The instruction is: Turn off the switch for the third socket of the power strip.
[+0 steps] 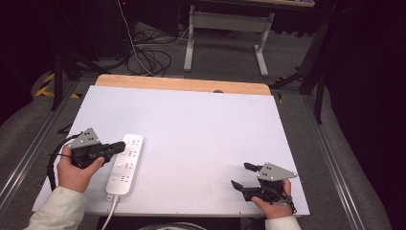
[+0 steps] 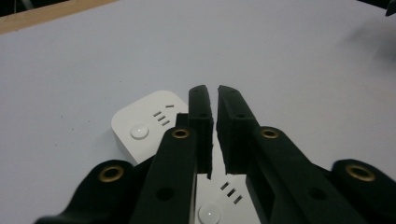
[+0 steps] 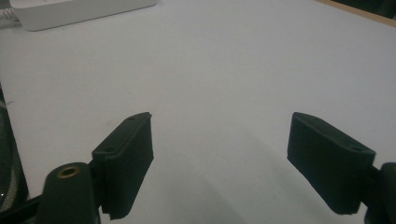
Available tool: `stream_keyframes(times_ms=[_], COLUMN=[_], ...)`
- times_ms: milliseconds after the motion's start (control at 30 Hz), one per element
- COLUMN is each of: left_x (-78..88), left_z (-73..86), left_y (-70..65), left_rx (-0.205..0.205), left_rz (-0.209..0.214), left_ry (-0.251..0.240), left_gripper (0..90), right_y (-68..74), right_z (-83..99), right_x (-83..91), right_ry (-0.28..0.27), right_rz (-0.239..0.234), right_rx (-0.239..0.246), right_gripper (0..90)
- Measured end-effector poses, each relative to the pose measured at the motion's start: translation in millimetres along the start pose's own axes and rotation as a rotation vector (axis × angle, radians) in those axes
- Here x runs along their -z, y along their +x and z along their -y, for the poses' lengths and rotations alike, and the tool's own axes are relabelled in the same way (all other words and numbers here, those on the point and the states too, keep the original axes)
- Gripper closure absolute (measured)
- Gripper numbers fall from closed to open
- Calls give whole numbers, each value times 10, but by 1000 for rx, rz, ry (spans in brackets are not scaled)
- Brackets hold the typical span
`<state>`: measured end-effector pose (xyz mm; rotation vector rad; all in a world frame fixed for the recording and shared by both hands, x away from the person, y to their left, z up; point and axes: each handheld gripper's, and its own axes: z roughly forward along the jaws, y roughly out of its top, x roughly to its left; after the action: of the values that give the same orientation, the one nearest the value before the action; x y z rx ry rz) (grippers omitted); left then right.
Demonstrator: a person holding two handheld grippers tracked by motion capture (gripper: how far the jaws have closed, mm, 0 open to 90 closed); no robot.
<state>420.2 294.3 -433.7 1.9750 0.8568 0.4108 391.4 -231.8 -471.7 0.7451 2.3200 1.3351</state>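
Note:
A white power strip (image 1: pixel 125 164) lies lengthwise on the white table (image 1: pixel 191 124) at the left, its cord running off the near edge. My left gripper (image 1: pixel 120 146) hovers over the strip's far half, jaws nearly together and gripping nothing. In the left gripper view the left gripper (image 2: pixel 215 93) stands above the power strip (image 2: pixel 149 123), whose round buttons and socket slots show beside the jaws. My right gripper (image 1: pixel 241 174) sits at the near right of the table, jaws wide apart. The right gripper (image 3: pixel 219 140) has bare table between its pads, with the power strip (image 3: pixel 79 11) far off at the top left.
A wooden strip (image 1: pixel 182 84) borders the table's far edge. Beyond it, a table frame (image 1: pixel 225 33) and loose cables (image 1: pixel 148 57) are on the floor. Metal rails (image 1: pixel 335 163) run along both sides of the table.

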Motion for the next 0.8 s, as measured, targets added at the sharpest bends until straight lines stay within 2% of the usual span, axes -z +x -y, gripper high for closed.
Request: stream_keyframes(times_ms=[67,233,433,600,800], left_x=[-17,-77,-145,-186,-252], left_z=[5,16,34,43,55], left_y=[23,54,99,125,145], left_rx=[-11,-12,-36,-25,-21], left_rz=[-13,-16,-43,-40,-35], left_ry=[12,40,97,116,166], left_gripper=[897,898,898,898,899], right_y=[-3,-2,0,-3,-1], right_z=[3,4,7,10,9], right_x=[-4,-5,-14,-16,-14], right_ry=[2,2,8,8,9], right_rz=[-1,-2,-4,-6,-6], right_rx=[-2,-2,3,4,1], right_gripper=[232,232,232,232,232])
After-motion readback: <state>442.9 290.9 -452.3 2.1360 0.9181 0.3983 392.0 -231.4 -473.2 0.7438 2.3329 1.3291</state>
